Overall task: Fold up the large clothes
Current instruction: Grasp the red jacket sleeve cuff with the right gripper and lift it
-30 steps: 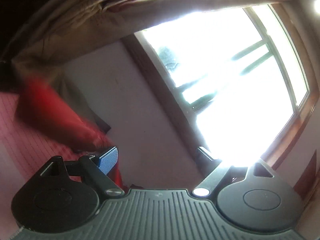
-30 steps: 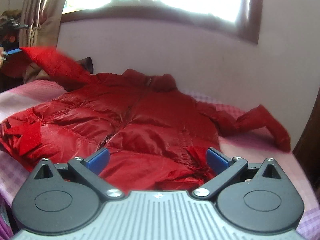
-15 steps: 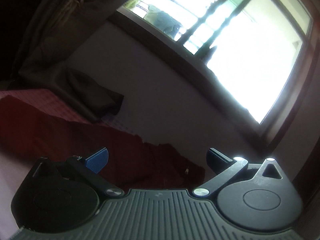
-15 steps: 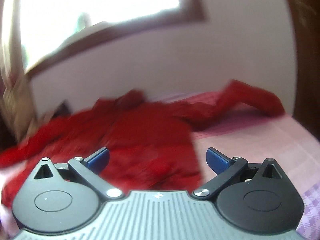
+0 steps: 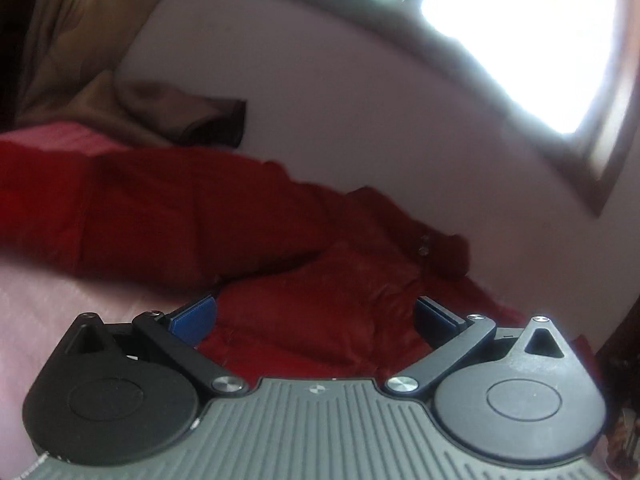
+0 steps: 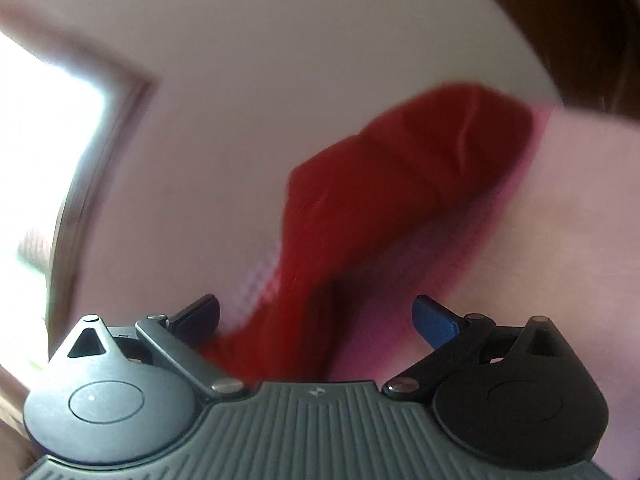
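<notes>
- Left gripper [image 5: 314, 314] hangs with jaws spread wide, gripping nothing, over the red jacket [image 5: 248, 220] spread on the pink bed [image 5: 48, 304].
- Right gripper [image 6: 316, 314] also gapes empty above the jacket's sleeve [image 6: 400, 176], which looks blurred.

Light: bright sun came through the window [image 5: 520, 32], all white glare | Room: dim, dark corners | Blur: right view was smeared, red jacket [image 6: 392, 184] fuzzy | Edges: bent round
</notes>
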Motion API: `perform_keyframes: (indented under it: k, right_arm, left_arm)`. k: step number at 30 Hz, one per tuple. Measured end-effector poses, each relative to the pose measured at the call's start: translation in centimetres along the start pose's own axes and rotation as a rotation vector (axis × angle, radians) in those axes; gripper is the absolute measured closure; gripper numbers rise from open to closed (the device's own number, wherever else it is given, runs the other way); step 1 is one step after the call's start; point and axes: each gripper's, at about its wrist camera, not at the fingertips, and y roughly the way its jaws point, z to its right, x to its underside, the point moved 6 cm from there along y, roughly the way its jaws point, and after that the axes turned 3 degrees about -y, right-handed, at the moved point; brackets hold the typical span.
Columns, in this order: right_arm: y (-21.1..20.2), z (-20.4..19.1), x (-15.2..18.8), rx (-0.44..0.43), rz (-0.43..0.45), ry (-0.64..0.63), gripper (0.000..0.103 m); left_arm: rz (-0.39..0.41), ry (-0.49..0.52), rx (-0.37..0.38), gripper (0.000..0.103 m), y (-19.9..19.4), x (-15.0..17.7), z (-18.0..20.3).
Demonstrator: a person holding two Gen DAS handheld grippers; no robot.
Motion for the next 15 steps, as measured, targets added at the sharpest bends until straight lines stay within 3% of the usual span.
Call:
perform_keyframes:
  k: [3,4,5,6,7,8,10,12,15]
  right_arm:
    - [3.3,1.5,-1.5,-0.023,0.05,0.089,0.002]
    - [3.8,2.0,-2.1,-0.014,0.081,0.106,0.01]
    - [4.2,2.5,-2.8,-0.004,0.116,0.116,0.04]
    - [4.4,3.0,-3.3,0.026,0.122,0.119,0.065]
    - [4.6,3.4,-3.8,0.056,0.117,0.114,0.072]
    - [4.4,3.7,-4.4,0.089,0.122,0.087,0.087]
    - [2.7,3.4,-5.4,0.151,0.17,-0.016,0.092]
    - [-0.2,1.9,-5.3,0.144,0.242,-0.156,0.093]
    - [-1.0,2.8,-4.3,0.246,0.19,-0.312,0.093]
  left_arm:
    - [-0.028,-0.048,-0.039,0.0,1.1,0.0,-1.6]
    - [-0.035,-0.065,-0.047,0.0,1.3,0.0,-2.2]
    - [-0.039,-0.074,-0.051,0.0,1.1,0.0,-2.7]
    - [-0.043,-0.078,-0.059,0.0,1.4,0.0,-3.0]
    - [-0.046,-0.078,-0.066,0.0,1.4,0.1,-3.2]
    - [-0.048,-0.075,-0.071,0.0,1.5,0.2,-3.3]
    - [-0.052,-0.066,-0.074,0.0,1.0,0.7,-3.2]
    - [-0.052,-0.049,-0.074,0.0,0.7,0.9,-3.0]
    - [-0.057,-0.013,-0.063,0.0,0.9,1.2,-2.4]
